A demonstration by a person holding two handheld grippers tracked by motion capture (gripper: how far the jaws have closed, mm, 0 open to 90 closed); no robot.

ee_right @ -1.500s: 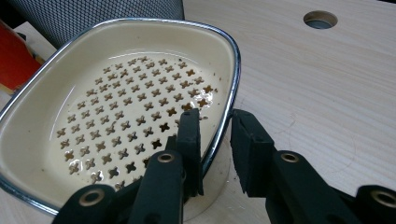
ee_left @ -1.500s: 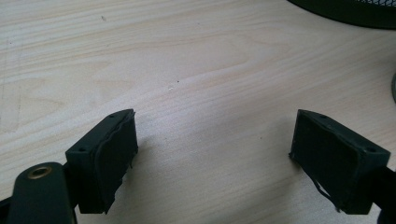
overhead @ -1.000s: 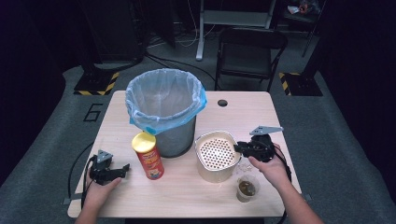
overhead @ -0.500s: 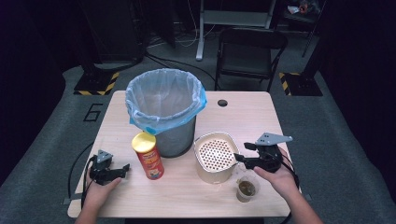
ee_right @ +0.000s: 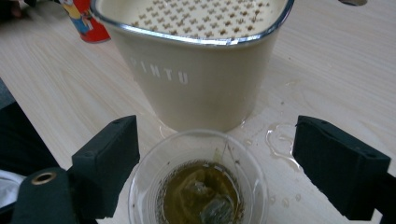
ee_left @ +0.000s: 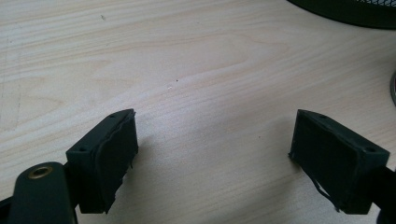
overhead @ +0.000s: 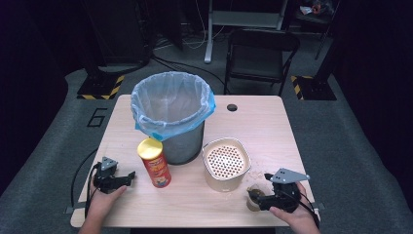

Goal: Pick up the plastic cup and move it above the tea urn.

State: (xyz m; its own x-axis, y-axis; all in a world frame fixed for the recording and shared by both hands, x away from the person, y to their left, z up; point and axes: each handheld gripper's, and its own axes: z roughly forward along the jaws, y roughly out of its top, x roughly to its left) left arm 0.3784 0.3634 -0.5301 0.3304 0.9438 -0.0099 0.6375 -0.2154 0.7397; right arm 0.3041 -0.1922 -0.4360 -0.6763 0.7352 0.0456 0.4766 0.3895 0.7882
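Note:
A clear plastic cup [ee_right: 198, 186] holding brownish tea and a tea bag stands at the table's front right [overhead: 254, 197]. My right gripper [ee_right: 215, 163] is open, its jaws on either side of the cup without touching it [overhead: 260, 199]. Just behind the cup stands a cream container with a perforated strainer lid [ee_right: 201, 56] [overhead: 225, 163]. A red and yellow snack can [overhead: 154, 162] stands upright left of it. My left gripper [overhead: 127, 178] rests on the wood at the front left, open with bare table between its jaws [ee_left: 215, 149].
A metal bin lined with a blue bag [overhead: 171, 114] stands in the middle of the table [overhead: 263, 126]. Small water puddles [ee_right: 280, 140] lie by the cream container. A dark chair [overhead: 260, 53] stands beyond the far edge. A round cable hole [overhead: 232, 107] is at the back.
My right gripper has moved from beside the cream container toward the front edge and come down around the cup. The left gripper has stayed where it was.

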